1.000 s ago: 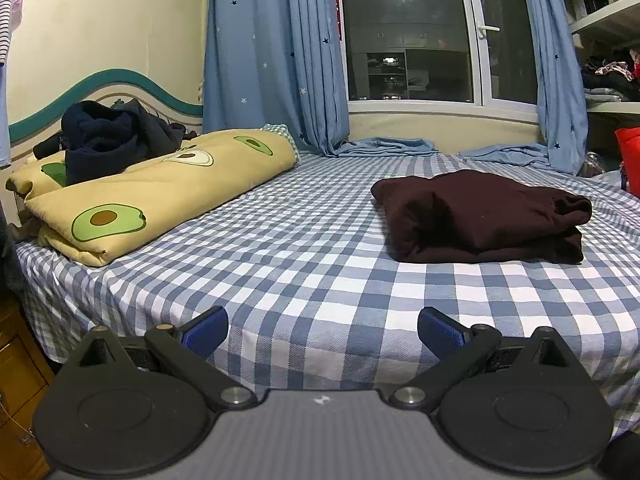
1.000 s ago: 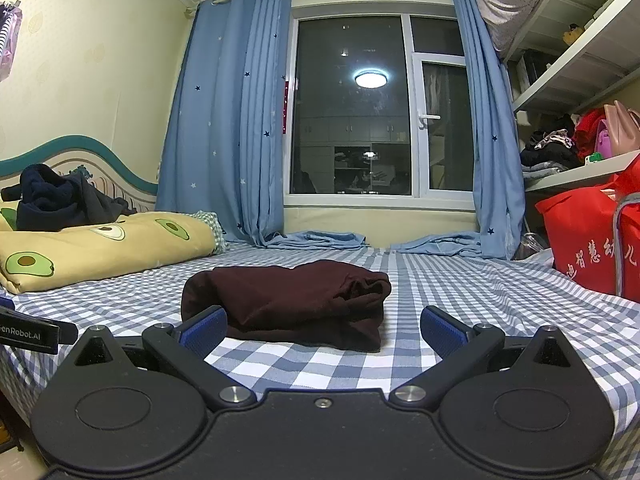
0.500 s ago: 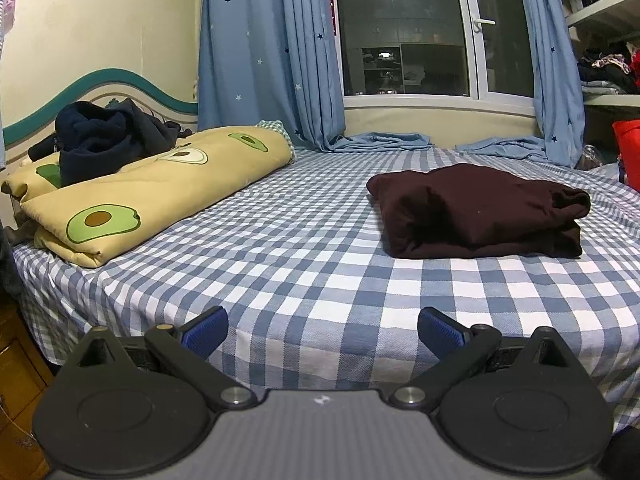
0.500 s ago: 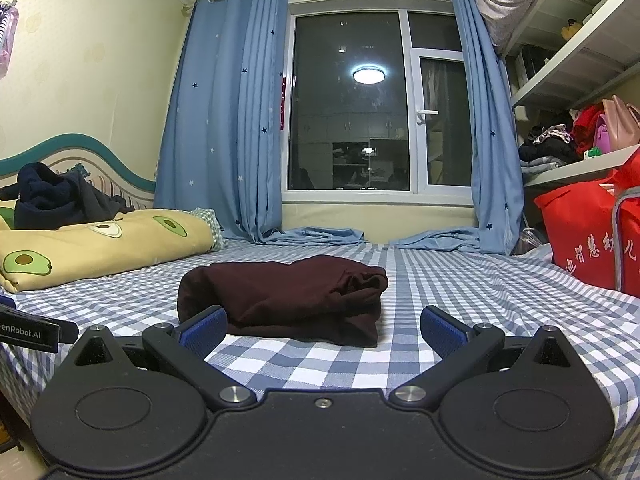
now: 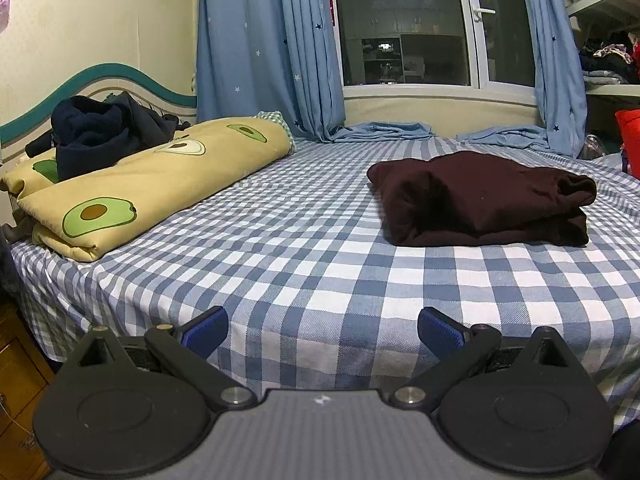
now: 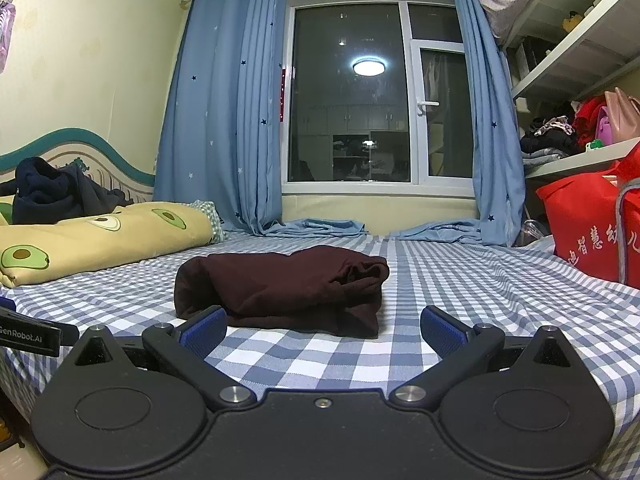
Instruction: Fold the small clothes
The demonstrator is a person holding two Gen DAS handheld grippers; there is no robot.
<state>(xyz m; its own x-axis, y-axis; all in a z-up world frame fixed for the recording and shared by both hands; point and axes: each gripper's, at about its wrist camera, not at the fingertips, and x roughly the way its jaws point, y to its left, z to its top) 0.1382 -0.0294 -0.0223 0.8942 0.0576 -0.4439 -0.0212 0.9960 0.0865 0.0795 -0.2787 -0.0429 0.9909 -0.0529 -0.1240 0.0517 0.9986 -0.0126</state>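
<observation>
A dark maroon garment (image 5: pixel 484 198) lies folded in a thick bundle on the blue checked bed sheet (image 5: pixel 304 256). In the right wrist view the same garment (image 6: pixel 280 286) sits just beyond the fingers. My left gripper (image 5: pixel 323 330) hangs open over the near edge of the bed, well short and to the left of the garment, holding nothing. My right gripper (image 6: pixel 324 328) is open too, low over the sheet, with the garment straight ahead and nothing between its blue pads. The tip of the left gripper (image 6: pixel 30 334) shows at the left edge of the right wrist view.
A rolled yellow avocado-print quilt (image 5: pixel 148 176) lies along the left side with a dark navy garment (image 5: pixel 96 134) heaped on it. Blue curtains (image 5: pixel 268 52) and a window stand behind the bed. A red bag (image 6: pixel 592 228) stands at the right, under shelves.
Both grippers have tilted and sunk slightly, so the garment sits a little higher in the left view and lower in the right. The garment has not moved and both grippers stay open.
</observation>
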